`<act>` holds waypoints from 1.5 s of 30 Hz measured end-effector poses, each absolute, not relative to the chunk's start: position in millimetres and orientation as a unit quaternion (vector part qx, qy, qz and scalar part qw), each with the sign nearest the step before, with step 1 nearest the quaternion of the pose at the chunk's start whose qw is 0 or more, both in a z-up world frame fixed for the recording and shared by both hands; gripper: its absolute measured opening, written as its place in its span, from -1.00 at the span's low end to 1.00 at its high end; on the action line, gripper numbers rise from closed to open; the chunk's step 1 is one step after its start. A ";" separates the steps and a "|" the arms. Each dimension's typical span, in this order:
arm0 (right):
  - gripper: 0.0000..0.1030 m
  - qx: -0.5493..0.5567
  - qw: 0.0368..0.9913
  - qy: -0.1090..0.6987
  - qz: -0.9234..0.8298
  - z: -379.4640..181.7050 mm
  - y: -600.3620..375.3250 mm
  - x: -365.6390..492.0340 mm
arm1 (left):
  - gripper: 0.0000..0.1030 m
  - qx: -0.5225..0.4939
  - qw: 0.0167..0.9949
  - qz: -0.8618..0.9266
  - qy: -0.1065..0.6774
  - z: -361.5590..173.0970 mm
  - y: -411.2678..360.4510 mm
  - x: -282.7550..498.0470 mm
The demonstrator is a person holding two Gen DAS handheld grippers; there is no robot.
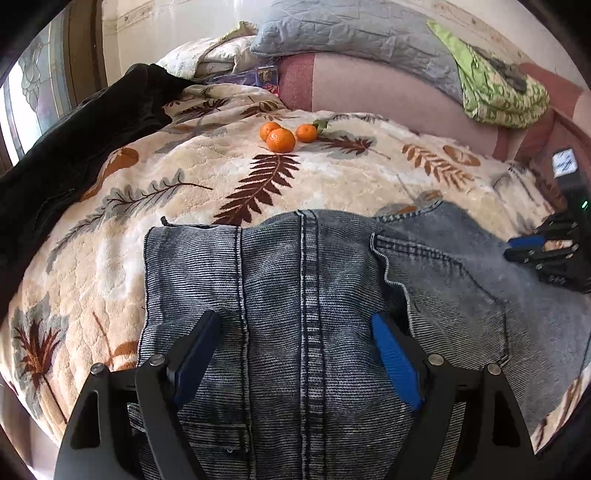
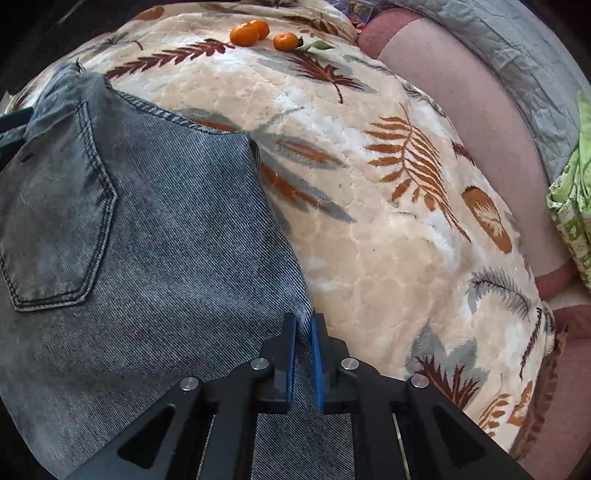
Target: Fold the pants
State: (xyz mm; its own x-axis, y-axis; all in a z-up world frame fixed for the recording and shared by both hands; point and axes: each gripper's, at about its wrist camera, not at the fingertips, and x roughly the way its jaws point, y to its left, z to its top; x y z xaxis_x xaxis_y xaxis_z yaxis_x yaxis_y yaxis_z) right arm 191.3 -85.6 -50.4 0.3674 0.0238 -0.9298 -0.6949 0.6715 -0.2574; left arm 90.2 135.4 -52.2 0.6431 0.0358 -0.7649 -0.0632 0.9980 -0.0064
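Grey-blue washed jeans (image 1: 306, 280) lie folded on a leaf-patterned blanket (image 1: 258, 177). A leg seam runs down the middle of the left wrist view. My left gripper (image 1: 294, 315) hovers just over the denim, its jaws spread wide on either side of that seam with nothing clamped. In the right wrist view a back pocket (image 2: 59, 214) shows at the left. The right-hand edge of the jeans (image 2: 184, 221) runs down into my right gripper (image 2: 303, 321), whose blue pads are nearly together and pinch that edge. The right gripper (image 1: 511, 248) also shows at the right edge of the left wrist view.
Three tangerines (image 1: 282, 134) with a leaf sit on the blanket beyond the jeans. A black garment (image 1: 85, 147) lies at the far left. Pillows and a grey quilt (image 1: 354, 33) are piled behind, a green patterned cloth (image 1: 495, 88) at the back right, and a pink sofa back (image 2: 461, 110).
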 end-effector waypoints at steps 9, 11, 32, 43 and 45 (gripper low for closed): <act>0.19 0.017 0.814 0.552 0.181 33.4 -261.1 127.5 | 0.65 -0.011 0.908 0.040 0.416 -51.7 134.1 87.3; 0.20 0.097 0.806 0.553 0.186 24.8 -306.9 116.8 | 0.65 -0.013 0.909 0.042 0.414 -51.0 134.1 85.8; 0.18 0.475 0.735 0.484 0.024 -46.6 -485.6 -0.1 | 0.65 -0.002 0.929 -0.054 0.366 -20.3 79.3 63.1; 0.19 0.553 0.688 0.466 -0.066 -71.7 -487.7 -2.1 | 0.65 -0.044 0.923 -0.035 0.382 -33.8 98.8 74.6; 0.19 0.564 0.683 0.460 -0.065 -76.3 -488.4 -2.4 | 0.65 -0.053 0.920 -0.036 0.388 -35.5 100.4 75.5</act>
State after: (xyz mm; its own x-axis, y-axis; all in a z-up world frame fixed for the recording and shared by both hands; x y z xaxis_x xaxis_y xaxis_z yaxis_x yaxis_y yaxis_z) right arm -2.4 -488.4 -76.3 0.5690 0.4295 -0.7013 0.6081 0.3543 0.7104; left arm 75.5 100.4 -35.5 0.6966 -0.1070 -0.7095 0.0255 0.9919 -0.1246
